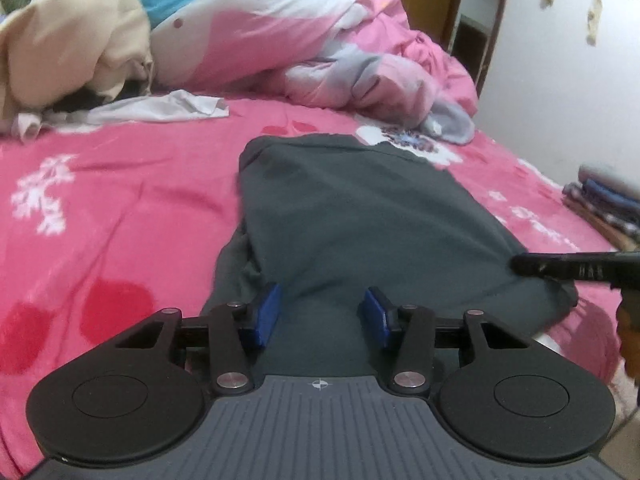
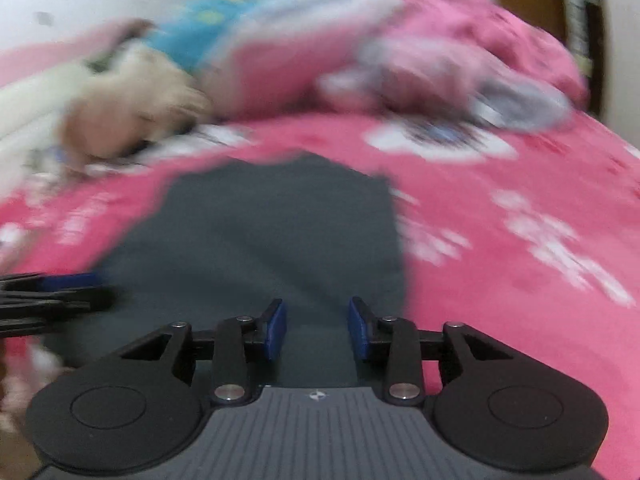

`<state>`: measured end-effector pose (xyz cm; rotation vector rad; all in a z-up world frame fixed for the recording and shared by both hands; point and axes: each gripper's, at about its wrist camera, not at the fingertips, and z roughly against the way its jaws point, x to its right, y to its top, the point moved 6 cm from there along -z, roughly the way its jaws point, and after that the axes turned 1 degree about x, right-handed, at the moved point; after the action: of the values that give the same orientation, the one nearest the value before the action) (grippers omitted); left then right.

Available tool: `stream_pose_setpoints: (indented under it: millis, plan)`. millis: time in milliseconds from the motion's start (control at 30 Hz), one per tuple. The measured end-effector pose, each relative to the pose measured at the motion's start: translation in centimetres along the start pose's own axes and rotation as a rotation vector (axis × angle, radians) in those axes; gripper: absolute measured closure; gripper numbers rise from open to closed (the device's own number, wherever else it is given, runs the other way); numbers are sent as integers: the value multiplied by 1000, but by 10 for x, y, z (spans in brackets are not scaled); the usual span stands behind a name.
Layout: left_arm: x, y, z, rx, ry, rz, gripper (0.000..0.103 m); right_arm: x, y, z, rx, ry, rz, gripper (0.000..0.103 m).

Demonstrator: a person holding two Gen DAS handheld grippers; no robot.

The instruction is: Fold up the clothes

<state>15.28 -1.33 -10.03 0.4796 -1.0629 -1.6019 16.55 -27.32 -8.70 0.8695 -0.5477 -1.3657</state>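
A dark grey garment (image 1: 360, 216) lies folded lengthwise on the pink flowered bed sheet (image 1: 120, 208), with a second layer sticking out along its near left side. My left gripper (image 1: 320, 312) hovers over its near end, blue pads apart and only flat cloth showing in the gap. The right gripper (image 1: 560, 268) reaches in from the right at the garment's near right edge. The right wrist view is blurred: my right gripper (image 2: 318, 328) stands open over the grey garment (image 2: 272, 232) near its right edge. The left gripper (image 2: 52, 296) shows at the left border.
A heaped pink and white duvet (image 1: 304, 40) fills the back of the bed. A beige cloth pile (image 1: 68, 48) and a white garment (image 1: 160, 108) lie at the back left. A stack of folded clothes (image 1: 608, 200) sits at the right edge. A wooden door frame (image 1: 460, 8) stands behind.
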Motion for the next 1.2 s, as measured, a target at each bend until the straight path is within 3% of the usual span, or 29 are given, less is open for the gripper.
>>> stream_pose_setpoints:
  millis: [67, 167, 300, 400, 533, 600, 633, 767, 867, 933, 1033, 1133, 1200]
  plan:
    - [-4, -2, 4, 20, -19, 3, 55, 19, 11, 4, -11, -37, -104, 92]
    - [-6, -4, 3, 42, -40, 5, 54, 8, 44, 16, 60, -73, -60, 92]
    - [-8, -6, 4, 66, -67, 6, 53, -44, 71, -2, 65, 115, 27, 92]
    - [-13, -8, 5, 84, -97, 24, 53, -70, 70, -38, -8, 170, 84, 92]
    - [-21, -10, 7, 106, -136, 53, 52, -26, 66, -91, -122, -17, -3, 93]
    - [-25, -10, 6, 112, -150, 71, 51, 2, 77, -89, -108, -122, -73, 91]
    - [-26, -10, 6, 115, -161, 82, 51, 5, 84, -81, -84, -119, -95, 91]
    - [-28, -9, 4, 125, -175, 103, 50, -28, 105, -63, -36, 6, -37, 91]
    - [-29, -10, 5, 131, -180, 106, 50, -62, 105, -85, -113, 140, 18, 91]
    - [-30, -11, 6, 135, -184, 109, 50, -73, 107, -110, -161, 155, 6, 91]
    - [-35, -11, 7, 134, -200, 138, 50, -51, 118, -131, -106, 16, -65, 91]
    - [-39, -11, 8, 135, -214, 168, 50, -30, 124, -109, -38, 34, -220, 90]
    - [-40, -12, 8, 135, -220, 181, 49, -25, 122, -78, 10, 61, -248, 89]
